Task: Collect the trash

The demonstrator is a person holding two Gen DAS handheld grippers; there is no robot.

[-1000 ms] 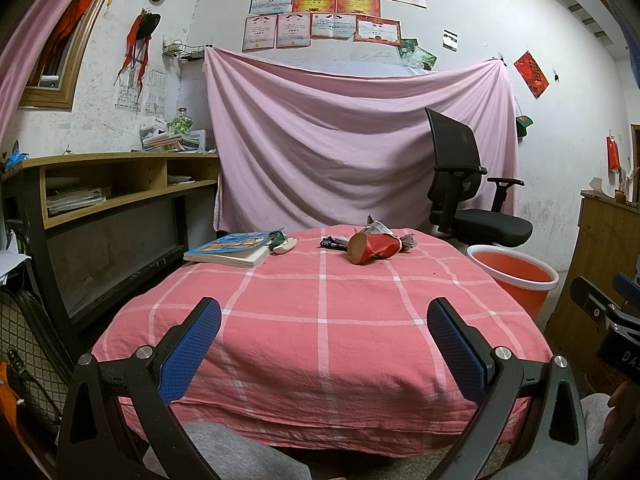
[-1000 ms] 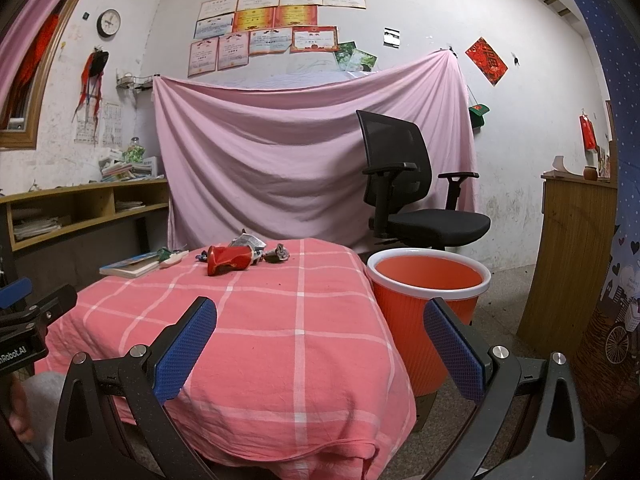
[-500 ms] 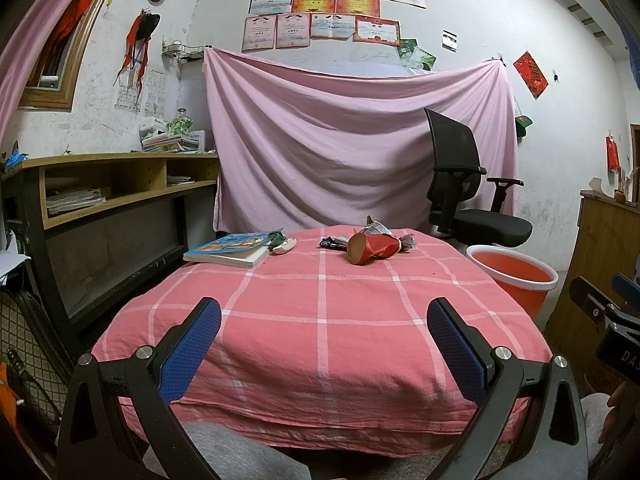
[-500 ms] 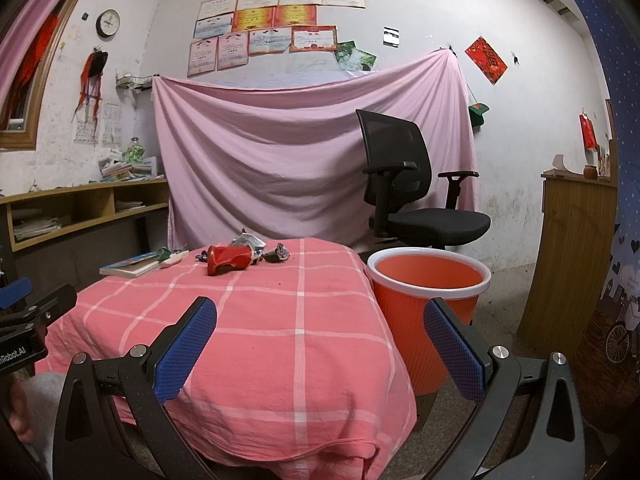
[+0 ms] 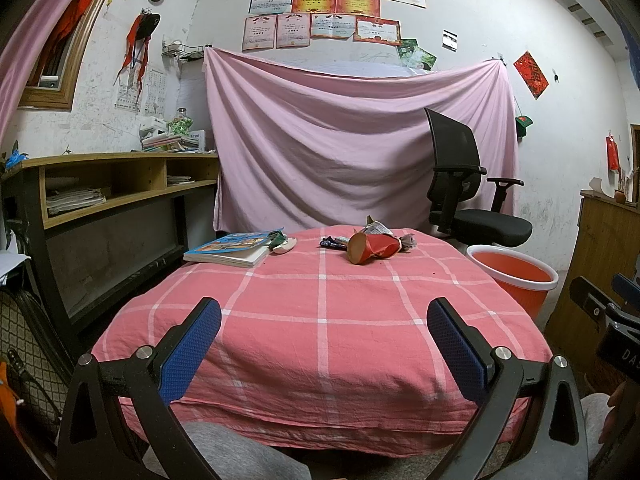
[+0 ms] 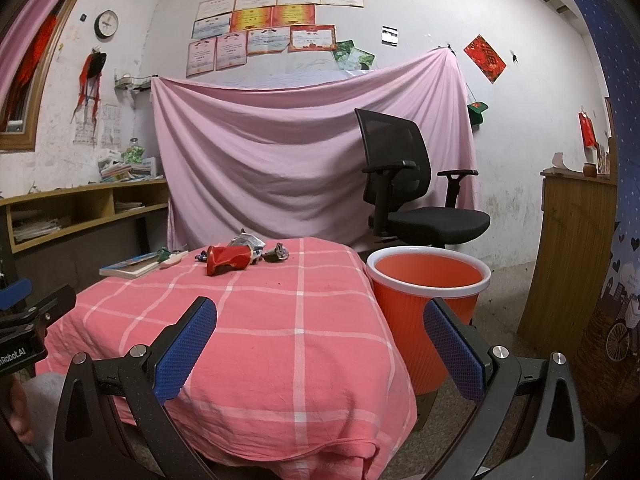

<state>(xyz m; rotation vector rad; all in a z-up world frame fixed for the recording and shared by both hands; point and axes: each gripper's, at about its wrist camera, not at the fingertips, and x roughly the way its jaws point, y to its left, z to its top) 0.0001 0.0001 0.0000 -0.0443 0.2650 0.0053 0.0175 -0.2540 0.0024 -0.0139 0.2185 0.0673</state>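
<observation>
A crushed red can (image 5: 371, 247) lies at the far end of the pink checked table (image 5: 320, 320), with crumpled wrappers (image 5: 406, 241) and a dark wrapper (image 5: 331, 242) beside it. The can also shows in the right wrist view (image 6: 229, 259), next to a grey crumpled wrapper (image 6: 277, 252). An orange bin (image 6: 428, 300) stands on the floor right of the table; it also shows in the left wrist view (image 5: 514, 276). My left gripper (image 5: 324, 344) is open and empty at the table's near edge. My right gripper (image 6: 320, 340) is open and empty near the table's right corner.
A book (image 5: 234, 249) lies at the table's far left with a small white and green item (image 5: 283, 245) beside it. A black office chair (image 6: 408, 200) stands behind the bin. A wooden shelf desk (image 5: 100, 192) runs along the left wall. A wooden cabinet (image 6: 572, 248) stands right.
</observation>
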